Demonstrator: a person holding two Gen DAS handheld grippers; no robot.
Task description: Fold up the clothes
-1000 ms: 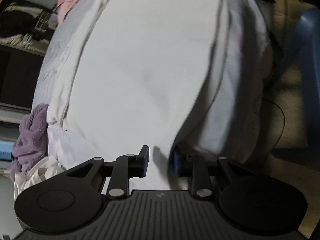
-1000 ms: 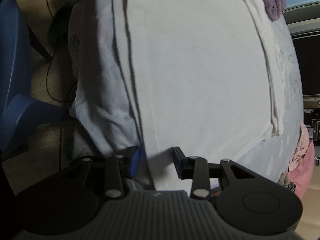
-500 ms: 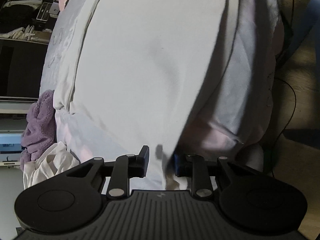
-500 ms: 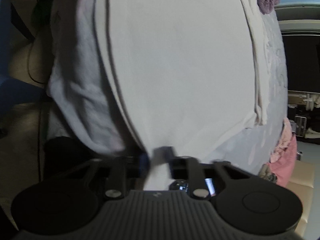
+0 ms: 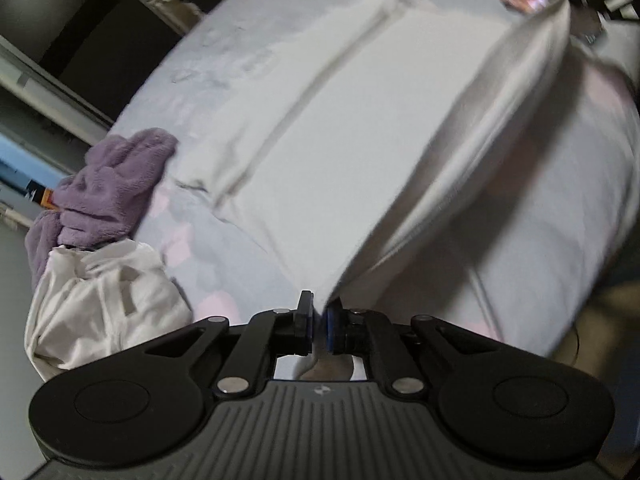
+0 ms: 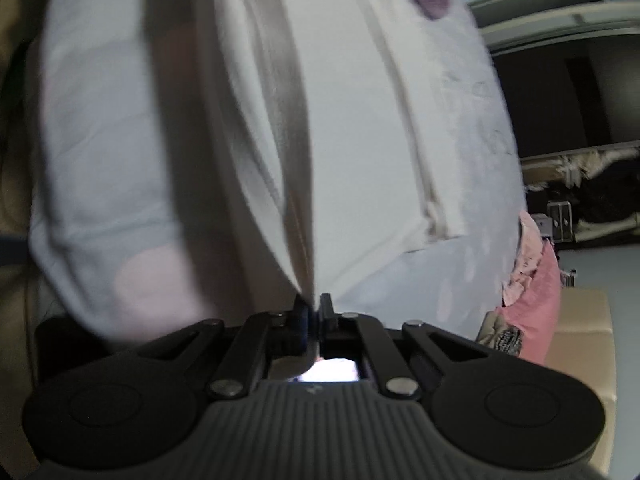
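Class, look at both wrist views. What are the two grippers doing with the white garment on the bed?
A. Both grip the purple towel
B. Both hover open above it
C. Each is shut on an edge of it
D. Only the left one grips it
C: the left gripper and the right gripper each pinch an edge of the white garment, which rises off the bed.

left gripper (image 5: 319, 326): jaws just closed | right gripper (image 6: 314, 320): jaws clamped

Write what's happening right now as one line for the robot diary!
step: fold | left gripper: shut on white garment edge | right gripper: shut on same edge | edge lifted off bed
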